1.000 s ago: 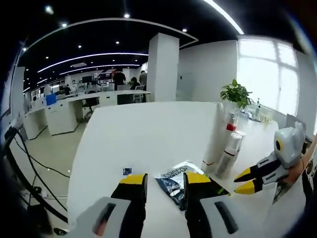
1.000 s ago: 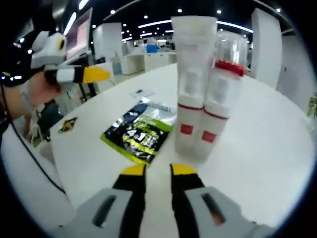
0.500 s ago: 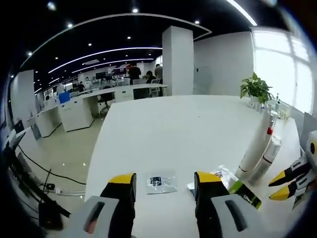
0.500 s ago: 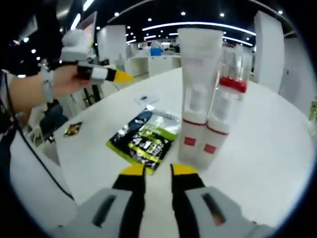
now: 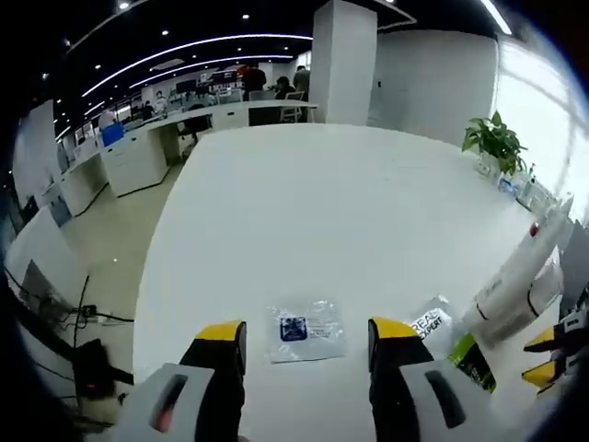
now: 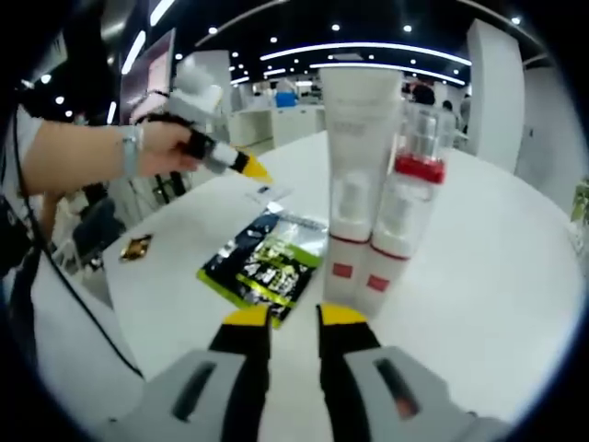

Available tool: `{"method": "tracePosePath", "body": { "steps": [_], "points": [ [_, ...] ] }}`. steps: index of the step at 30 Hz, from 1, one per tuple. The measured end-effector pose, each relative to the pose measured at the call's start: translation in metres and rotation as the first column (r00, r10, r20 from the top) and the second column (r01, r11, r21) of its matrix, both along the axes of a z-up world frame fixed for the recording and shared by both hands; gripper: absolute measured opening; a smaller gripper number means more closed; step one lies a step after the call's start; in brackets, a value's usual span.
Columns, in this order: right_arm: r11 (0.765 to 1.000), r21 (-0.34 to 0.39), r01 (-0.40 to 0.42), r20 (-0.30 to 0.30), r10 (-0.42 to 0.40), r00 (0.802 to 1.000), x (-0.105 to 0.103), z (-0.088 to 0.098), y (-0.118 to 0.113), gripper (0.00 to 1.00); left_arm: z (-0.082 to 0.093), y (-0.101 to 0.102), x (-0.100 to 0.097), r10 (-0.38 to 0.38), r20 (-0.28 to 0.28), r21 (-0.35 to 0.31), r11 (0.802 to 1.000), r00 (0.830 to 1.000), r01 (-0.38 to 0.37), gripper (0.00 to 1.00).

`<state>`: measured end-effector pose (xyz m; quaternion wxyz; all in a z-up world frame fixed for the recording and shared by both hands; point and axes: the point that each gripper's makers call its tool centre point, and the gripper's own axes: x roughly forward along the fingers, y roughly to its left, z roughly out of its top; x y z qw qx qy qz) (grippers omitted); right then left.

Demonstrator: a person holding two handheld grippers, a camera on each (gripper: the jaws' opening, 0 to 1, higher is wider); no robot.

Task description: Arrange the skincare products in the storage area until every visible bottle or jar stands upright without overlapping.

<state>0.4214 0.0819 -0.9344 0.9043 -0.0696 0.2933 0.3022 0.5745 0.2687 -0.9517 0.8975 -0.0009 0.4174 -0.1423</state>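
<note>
The left claw (image 5: 306,333) stands with its yellow-tipped jaws wide apart, empty, above the white counter (image 5: 350,212). A small clear sachet with a dark blue label (image 5: 305,330) lies flat on the counter between the jaws. In the right gripper view, the right claw (image 6: 284,316) has its jaws nearly together, gripping nothing. Just ahead of it, a tall white tube with a red band (image 6: 356,184) and a clear-capped white bottle with a red collar (image 6: 399,216) stand upright, side by side and touching. A black-and-green foil packet (image 6: 262,264) lies flat to their left.
</note>
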Motion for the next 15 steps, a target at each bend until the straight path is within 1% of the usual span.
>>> {"method": "tracePosePath", "body": {
  "steps": [1, 4, 5, 8, 10, 13, 14, 15],
  "points": [
    [1.0, -0.004, 0.0, 0.002, 0.0, 1.0, 0.0, 0.0, -0.001, 0.18, -0.004, -0.004, 0.001, -0.01, -0.032, -0.001, 1.0, 0.999, 0.01, 0.55],
    [1.0, -0.007, 0.002, 0.003, -0.002, 1.0, -0.001, 0.001, -0.002, 0.18, -0.012, -0.008, 0.007, -0.013, -0.075, 0.025, 1.0, 0.997, 0.014, 0.55],
    [1.0, -0.007, 0.003, 0.005, -0.003, 1.0, -0.001, 0.001, -0.002, 0.18, -0.017, -0.007, 0.008, -0.023, -0.099, 0.058, 0.998, 0.995, 0.029, 0.55],
    [1.0, -0.009, 0.005, 0.007, -0.005, 1.0, -0.001, 0.002, -0.003, 0.18, -0.024, -0.005, 0.01, -0.026, -0.147, 0.109, 0.993, 0.989, 0.042, 0.53],
    [1.0, -0.009, 0.007, 0.011, -0.007, 1.0, -0.002, 0.003, -0.004, 0.18, -0.026, -0.005, 0.013, -0.018, -0.165, 0.117, 0.992, 0.986, 0.038, 0.52],
    [1.0, -0.011, 0.013, 0.014, -0.013, 1.0, -0.003, 0.004, -0.006, 0.18, -0.034, 0.001, 0.015, 0.009, -0.224, 0.131, 0.991, 0.975, 0.021, 0.52],
    [1.0, -0.01, 0.015, 0.013, -0.014, 1.0, -0.003, 0.004, -0.007, 0.18, -0.035, 0.004, 0.016, 0.024, -0.238, 0.139, 0.99, 0.971, 0.01, 0.5],
    [1.0, -0.01, 0.016, 0.013, -0.016, 1.0, -0.003, 0.004, -0.008, 0.18, -0.033, 0.004, 0.02, 0.015, -0.229, 0.153, 0.988, 0.973, 0.02, 0.5]
  ]
}}
